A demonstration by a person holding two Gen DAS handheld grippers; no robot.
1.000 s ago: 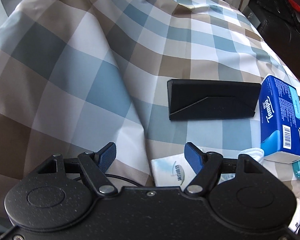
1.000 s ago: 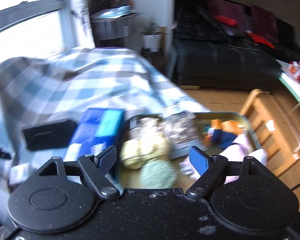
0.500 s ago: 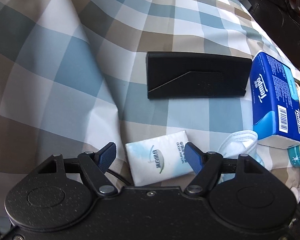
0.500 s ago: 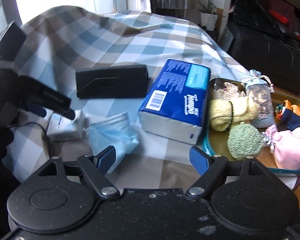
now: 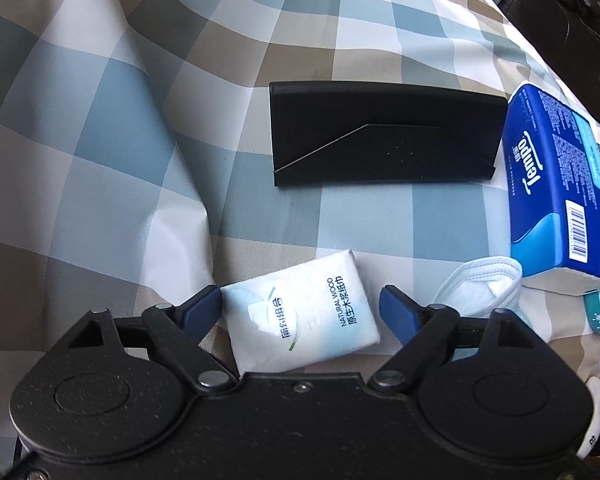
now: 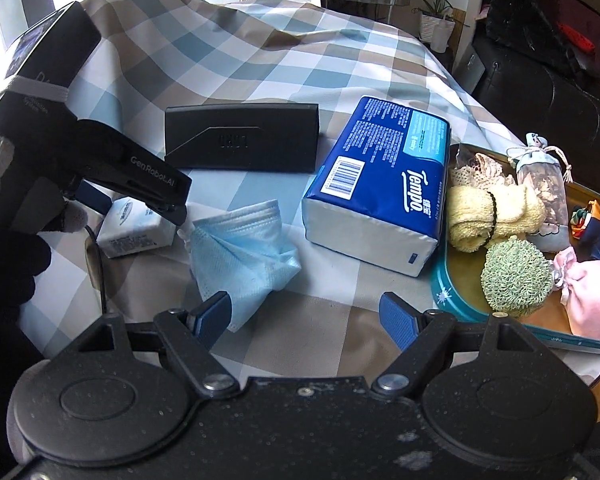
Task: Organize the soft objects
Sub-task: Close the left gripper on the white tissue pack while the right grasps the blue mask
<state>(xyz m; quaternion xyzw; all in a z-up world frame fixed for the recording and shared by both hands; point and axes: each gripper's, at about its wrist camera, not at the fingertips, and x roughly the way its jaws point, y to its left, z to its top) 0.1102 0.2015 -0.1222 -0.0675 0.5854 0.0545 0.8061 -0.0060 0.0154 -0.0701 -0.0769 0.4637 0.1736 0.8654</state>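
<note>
The left gripper [image 5: 302,310] is gaping around the pocket tissue pack [image 5: 300,312], not gripping. The right gripper [image 6: 306,316] is hovering wide apart, empty, beside the blue face mask [image 6: 244,252] at lower centre.

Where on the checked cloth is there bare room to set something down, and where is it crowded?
Free: the checked cloth behind the black case, and the patch in front of the Tempo tissue pack, between the face mask and the tray. Crowded: the tray, and around the small tissue packet.
</note>
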